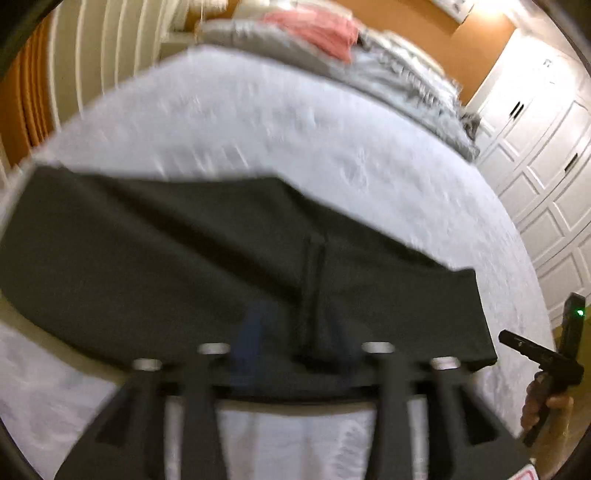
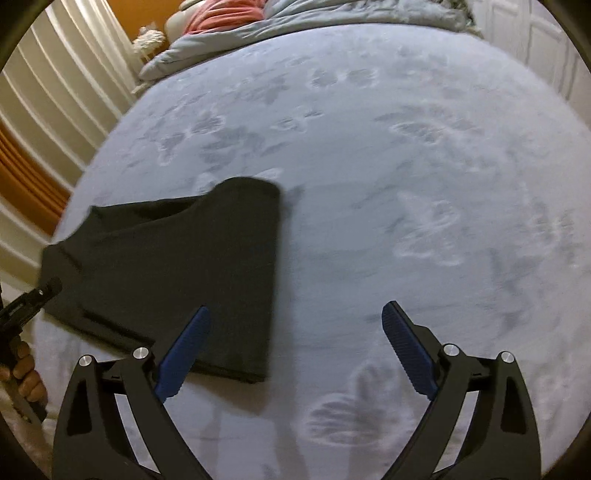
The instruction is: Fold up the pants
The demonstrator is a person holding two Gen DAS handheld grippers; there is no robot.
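Pants (image 2: 177,273): dark, folded into a flat band, lying on the pale bedspread (image 2: 388,155) near the front edge of the bed; in the right wrist view they fill the lower left, one short end rising into a soft hump toward the middle of the bed.
Pants, left wrist view (image 1: 207,258): they stretch across the frame from the left edge to a squared-off end at the right; a seam runs down the cloth near the middle; the picture is smeared with motion.
Left gripper (image 1: 291,343): low over the near edge of the pants, pointing down at them; one blue finger (image 1: 255,332) shows as a blur against the dark cloth, the other is lost in it; I cannot tell how far apart the fingers stand or whether they pinch the cloth.
Right gripper (image 2: 295,350): spread wide with nothing between the fingers; the left blue pad (image 2: 184,354) lies over the near corner of the pants, the right pad (image 2: 406,354) over bare bedspread.
Hands: each view shows the other gripper's handle at its edge, with a hand (image 2: 26,373) wrapped round it.
Background: rumpled grey bedding (image 1: 406,74) with a pink cloth (image 1: 317,33) on it at the far end of the bed, white panelled doors (image 1: 546,177) to the right.
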